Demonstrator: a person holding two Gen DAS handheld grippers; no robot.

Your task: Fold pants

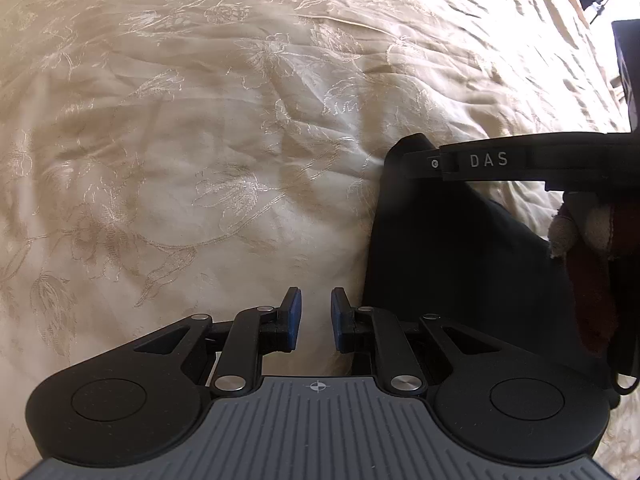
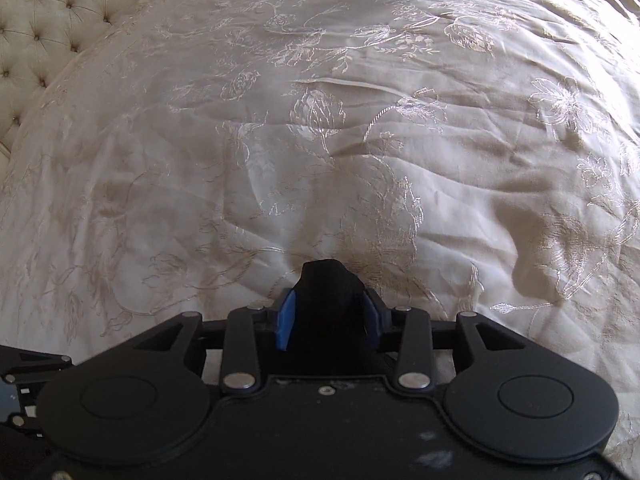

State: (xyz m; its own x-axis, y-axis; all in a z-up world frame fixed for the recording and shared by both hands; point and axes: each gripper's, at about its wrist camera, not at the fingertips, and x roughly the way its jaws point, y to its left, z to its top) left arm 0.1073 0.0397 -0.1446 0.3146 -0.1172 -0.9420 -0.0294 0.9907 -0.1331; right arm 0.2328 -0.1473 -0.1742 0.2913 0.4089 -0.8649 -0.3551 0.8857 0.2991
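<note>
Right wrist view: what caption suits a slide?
Right gripper pinching a bunch of black pants above a cream floral bedspread.

The left tongs (image 1: 316, 318) have matte black linkage arms joined by round silver pins, two large round black housings, and blue pads (image 1: 294, 316) on the fingertips. Behind the pads sits a grey ribbed plate with a small crosshair mark. The right tongs (image 2: 330, 322) share the black arms, silver pins and blue pads (image 2: 285, 326), but their rear plate is plain black, scuffed with pale smudges, with one small screw near its front edge.
</note>
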